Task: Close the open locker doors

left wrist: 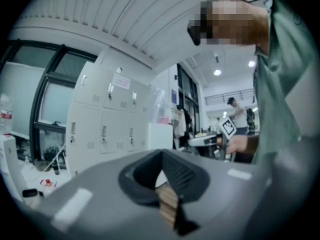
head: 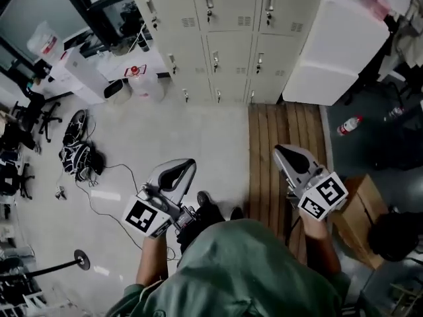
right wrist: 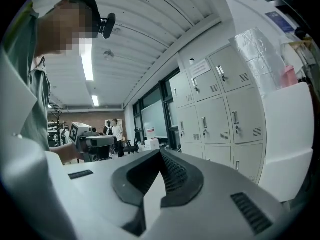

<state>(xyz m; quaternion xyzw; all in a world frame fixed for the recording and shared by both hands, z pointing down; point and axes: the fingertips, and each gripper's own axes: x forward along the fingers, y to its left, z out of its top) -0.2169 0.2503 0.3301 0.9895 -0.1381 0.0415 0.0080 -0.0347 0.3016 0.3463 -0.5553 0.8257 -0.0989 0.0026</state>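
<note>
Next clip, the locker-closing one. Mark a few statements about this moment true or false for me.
1. The left tool and the right tool are both shut and hold nothing. True.
2. One door of the lockers stands wide open. False: every door in view looks closed.
3. A bottle lies on the dark floor at the right. True.
4. The right tool grips a locker handle. False: it is held well short of the lockers, touching nothing.

We read no text anywhere; the paper notice (right wrist: 200,68) on the lockers (right wrist: 220,116) is too blurred.
</note>
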